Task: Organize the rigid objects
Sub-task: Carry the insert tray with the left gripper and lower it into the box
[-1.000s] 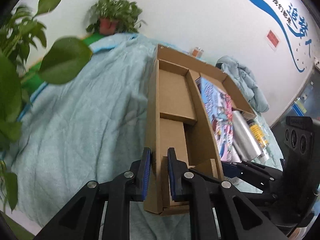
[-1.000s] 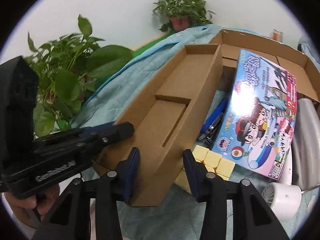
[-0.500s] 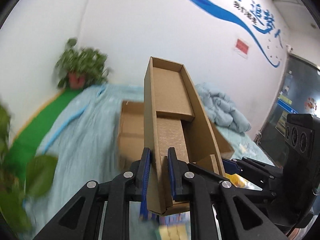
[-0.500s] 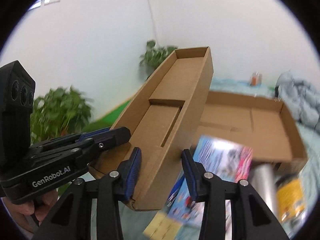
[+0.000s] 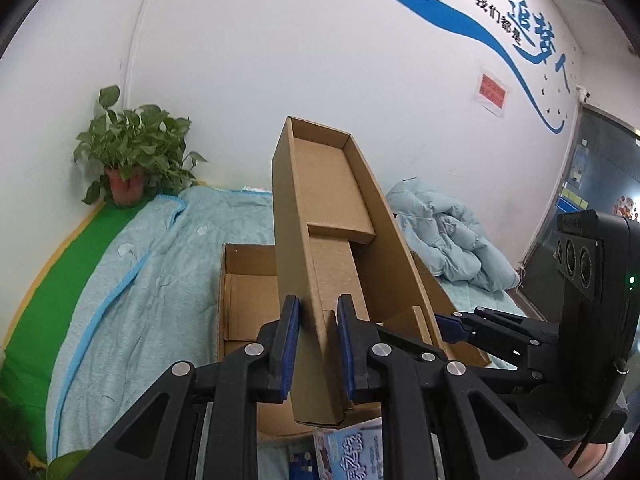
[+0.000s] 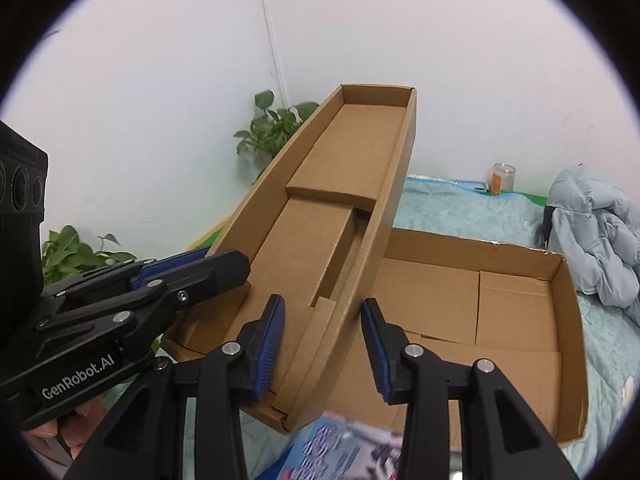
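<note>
A long brown cardboard tray (image 5: 332, 240) with an inner divider is lifted off the bed and tilted up toward the wall; it also shows in the right wrist view (image 6: 332, 236). My left gripper (image 5: 318, 344) is shut on the tray's left side wall. My right gripper (image 6: 324, 344) straddles the tray's right wall with a wide gap, and the right pad stands clear of the wall. A wide flat cardboard box (image 6: 480, 304) lies open on the bed behind. A blue picture box (image 5: 348, 456) shows below the tray.
The bed has a light blue quilt (image 5: 132, 300) over a green sheet. A crumpled pale blue jacket (image 6: 596, 232) lies at the right. Potted plants (image 5: 132, 160) stand at the wall. A small jar (image 6: 502, 178) stands at the far edge.
Both grippers have lifted the long tray out of the flat box and tipped its far end upward. The items that lay beside it have dropped out of view below.
</note>
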The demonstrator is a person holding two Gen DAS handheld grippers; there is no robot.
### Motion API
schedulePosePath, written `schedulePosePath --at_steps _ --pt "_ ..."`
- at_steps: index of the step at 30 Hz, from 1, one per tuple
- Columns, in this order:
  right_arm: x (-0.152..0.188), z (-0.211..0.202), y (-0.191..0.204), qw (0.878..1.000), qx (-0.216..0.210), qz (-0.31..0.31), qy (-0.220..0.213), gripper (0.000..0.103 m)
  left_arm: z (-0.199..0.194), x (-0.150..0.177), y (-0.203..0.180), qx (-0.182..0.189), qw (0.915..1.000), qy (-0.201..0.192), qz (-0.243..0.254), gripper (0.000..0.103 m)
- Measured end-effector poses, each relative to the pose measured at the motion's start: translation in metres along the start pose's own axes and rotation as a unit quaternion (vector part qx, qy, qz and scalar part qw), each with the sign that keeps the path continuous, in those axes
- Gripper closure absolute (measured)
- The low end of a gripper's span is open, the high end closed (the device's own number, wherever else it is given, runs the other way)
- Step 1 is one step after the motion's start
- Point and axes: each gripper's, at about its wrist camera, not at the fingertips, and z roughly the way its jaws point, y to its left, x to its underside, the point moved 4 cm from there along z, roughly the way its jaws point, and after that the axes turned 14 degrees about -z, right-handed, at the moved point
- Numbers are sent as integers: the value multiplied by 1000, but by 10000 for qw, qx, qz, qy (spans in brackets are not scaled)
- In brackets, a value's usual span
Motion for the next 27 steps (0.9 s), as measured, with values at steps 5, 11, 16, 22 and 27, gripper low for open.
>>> schedulePosePath --at_steps 5,11,16,22,27 --pt "4 35 -9 9988 -271 206 359 64 49 -6 31 -135 9989 381 -230 88" --pt "30 86 -14 9933 -517 488 912 64 104 35 82 -370 9917 1033 -664 87" --pt "76 138 -12 9702 -1078 1074 1885 61 143 77 120 -480 9798 1574 -1134 81" --pt "79 141 -11 9690 -1101 987 1980 61 148 84 125 -359 9789 1631 -1177 80" --pt "73 149 -18 9686 -1111 961 2008 64 146 82 115 -550 9795 1640 -1034 82"
